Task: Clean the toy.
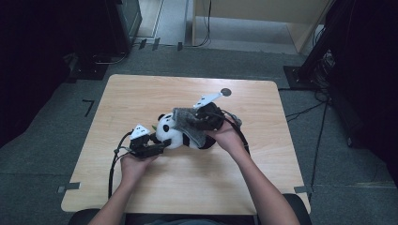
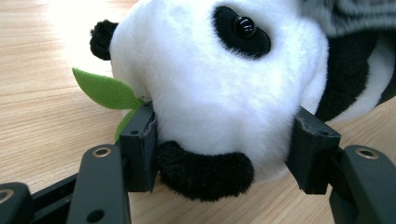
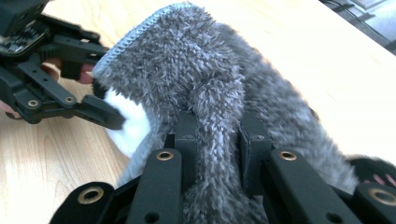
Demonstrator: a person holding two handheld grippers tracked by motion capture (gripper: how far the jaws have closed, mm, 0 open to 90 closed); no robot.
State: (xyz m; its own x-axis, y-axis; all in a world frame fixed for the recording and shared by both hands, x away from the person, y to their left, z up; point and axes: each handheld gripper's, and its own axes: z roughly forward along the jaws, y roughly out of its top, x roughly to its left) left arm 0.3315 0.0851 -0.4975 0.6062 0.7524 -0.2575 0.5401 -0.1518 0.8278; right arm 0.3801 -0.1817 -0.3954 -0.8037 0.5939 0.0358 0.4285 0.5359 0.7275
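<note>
Right gripper view advice: keep right gripper (image 3: 218,135) pinched on grey cloth (image 3: 205,70), draping evenly over plush panda (image 1: 174,132) mid-desk (image 1: 141,93), while left gripper (image 2: 224,154) clamps its head steady.

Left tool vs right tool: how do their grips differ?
The left tool spans the panda's head with jaws set wide; the right tool pinches a fold of grey fuzzy cloth with jaws nearly together. The left lies low on the table; the right is raised over the panda. Both are gripping.
</note>
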